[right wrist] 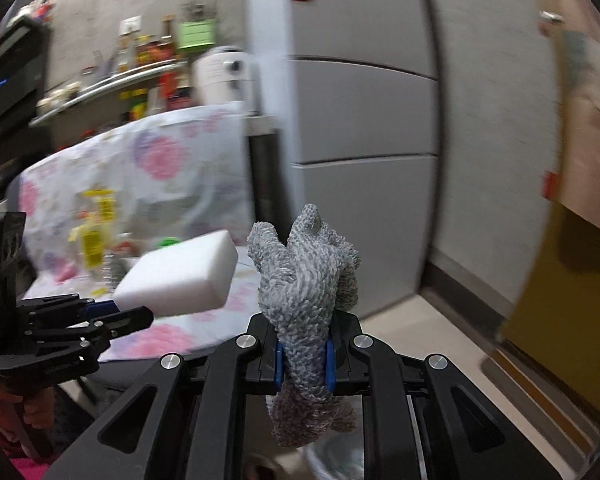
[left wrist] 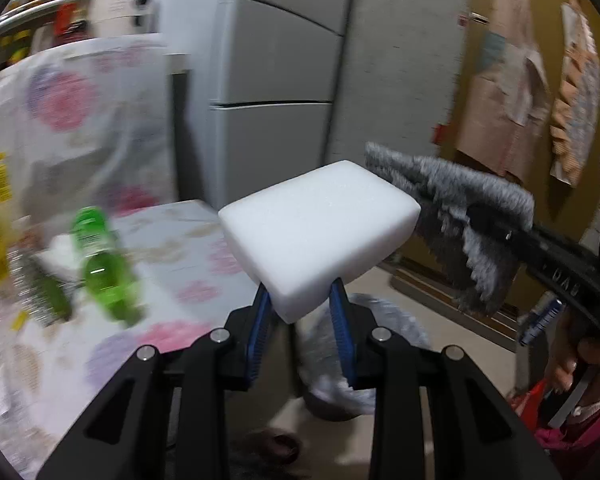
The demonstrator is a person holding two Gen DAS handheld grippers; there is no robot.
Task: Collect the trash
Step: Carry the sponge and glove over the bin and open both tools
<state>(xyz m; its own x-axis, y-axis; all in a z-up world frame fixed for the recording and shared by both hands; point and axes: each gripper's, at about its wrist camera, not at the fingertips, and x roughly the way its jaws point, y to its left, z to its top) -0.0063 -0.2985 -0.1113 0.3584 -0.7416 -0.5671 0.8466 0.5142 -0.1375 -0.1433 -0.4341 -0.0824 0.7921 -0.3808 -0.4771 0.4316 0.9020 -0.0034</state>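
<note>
Clamped between the left gripper's (left wrist: 302, 320) blue pads, a white rectangular foam block (left wrist: 320, 236) juts forward, while the right gripper (right wrist: 303, 364) pinches a grey knitted rag (right wrist: 306, 280); both grips should probably stay firm and level until over the bin.

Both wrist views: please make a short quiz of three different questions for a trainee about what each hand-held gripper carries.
1. True or false: the left hand-held gripper is shut on a white sponge.
2. What does the right hand-held gripper hold? A) a grey cloth B) a spoon C) a cup
3. Fill in: the green bottle lies on the ____ tablecloth.

Key: 1 true; 2 A; 3 flowered.
</note>
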